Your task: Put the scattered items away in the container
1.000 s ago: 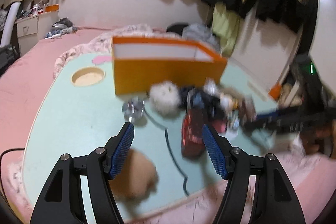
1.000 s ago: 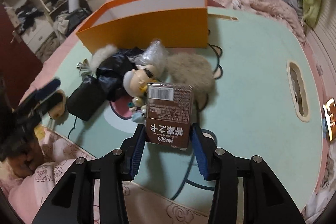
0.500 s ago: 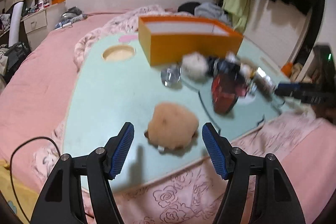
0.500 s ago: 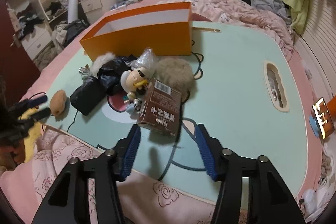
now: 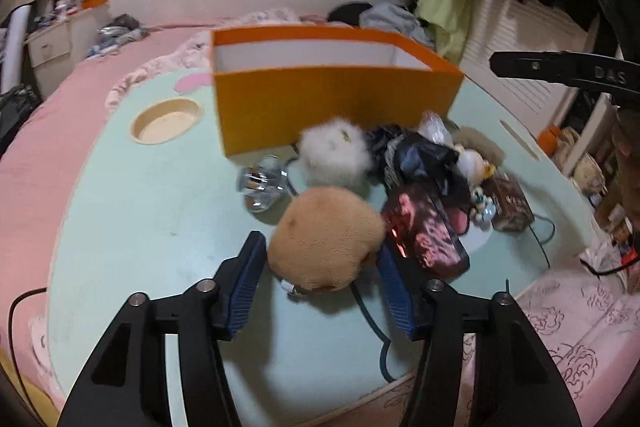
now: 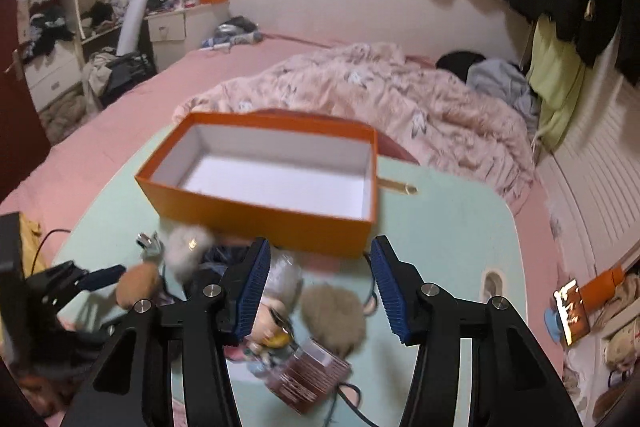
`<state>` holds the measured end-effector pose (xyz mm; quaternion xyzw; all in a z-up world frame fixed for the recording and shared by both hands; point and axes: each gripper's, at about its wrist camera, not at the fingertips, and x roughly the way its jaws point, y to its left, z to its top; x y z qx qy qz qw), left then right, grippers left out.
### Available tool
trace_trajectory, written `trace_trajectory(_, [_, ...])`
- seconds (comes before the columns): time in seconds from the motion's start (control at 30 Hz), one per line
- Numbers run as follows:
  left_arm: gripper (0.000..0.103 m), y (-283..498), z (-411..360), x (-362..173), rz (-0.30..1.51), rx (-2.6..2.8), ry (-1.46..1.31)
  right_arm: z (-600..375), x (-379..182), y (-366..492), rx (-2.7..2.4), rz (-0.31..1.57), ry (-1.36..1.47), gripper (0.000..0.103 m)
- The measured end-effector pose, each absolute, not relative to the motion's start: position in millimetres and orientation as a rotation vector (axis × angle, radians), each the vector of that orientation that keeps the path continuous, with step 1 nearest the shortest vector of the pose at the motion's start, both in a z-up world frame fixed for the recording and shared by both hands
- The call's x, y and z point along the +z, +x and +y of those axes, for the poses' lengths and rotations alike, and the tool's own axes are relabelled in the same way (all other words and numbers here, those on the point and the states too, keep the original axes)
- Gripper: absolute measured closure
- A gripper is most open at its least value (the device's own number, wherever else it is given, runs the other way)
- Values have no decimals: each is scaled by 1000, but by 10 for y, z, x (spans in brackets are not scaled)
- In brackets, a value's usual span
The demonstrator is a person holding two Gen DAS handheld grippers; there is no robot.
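Observation:
An empty orange box [image 5: 336, 107] [image 6: 260, 219] stands at the back of the mint-green table [image 5: 140, 227]. In front of it lie a white pompom [image 5: 334, 157], a clear glass piece [image 5: 262, 187], a dark red pack [image 5: 424, 235], a doll [image 6: 272, 319], a beige fluffy ball [image 6: 334, 315] and a brown carton [image 6: 308, 375]. A tan plush [image 5: 324, 239] sits between the fingers of my left gripper [image 5: 320, 283], which is open around it. My right gripper [image 6: 316, 287] hangs open high above the pile with nothing between its pads.
A dark cable [image 5: 372, 323] runs across the table's near edge. A round cup hole [image 5: 166, 121] sits left of the box. Pink bedding [image 6: 380, 99] surrounds the table, and a white slatted wall [image 6: 592, 187] stands on the right.
The right gripper let go of the brown carton, rose and tilted up; the carton now lies on the table. The left gripper closed in on the tan plush, now between its fingers.

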<state>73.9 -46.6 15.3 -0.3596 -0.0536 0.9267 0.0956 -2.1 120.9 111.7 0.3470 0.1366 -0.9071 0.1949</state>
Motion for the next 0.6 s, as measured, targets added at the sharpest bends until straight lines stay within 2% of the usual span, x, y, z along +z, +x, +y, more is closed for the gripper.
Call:
trace_trajectory(0.1, [32, 850, -535, 176, -187, 2762, -1004, 1078, 1066, 76, -2536, 391, 957, 45])
trace_trajectory(0.23, [32, 869, -595, 171, -204, 2768, -1006, 942, 939, 145, -2539, 483, 963, 44])
trace_trajectory(0.5, [32, 842, -509, 132, -184, 2745, -1029, 936, 904, 183, -2547, 518, 947, 44])
trace_trajectory(0.6, [32, 732, -544, 351, -208, 2716, -1015, 925, 916, 131, -2517, 513, 964, 43])
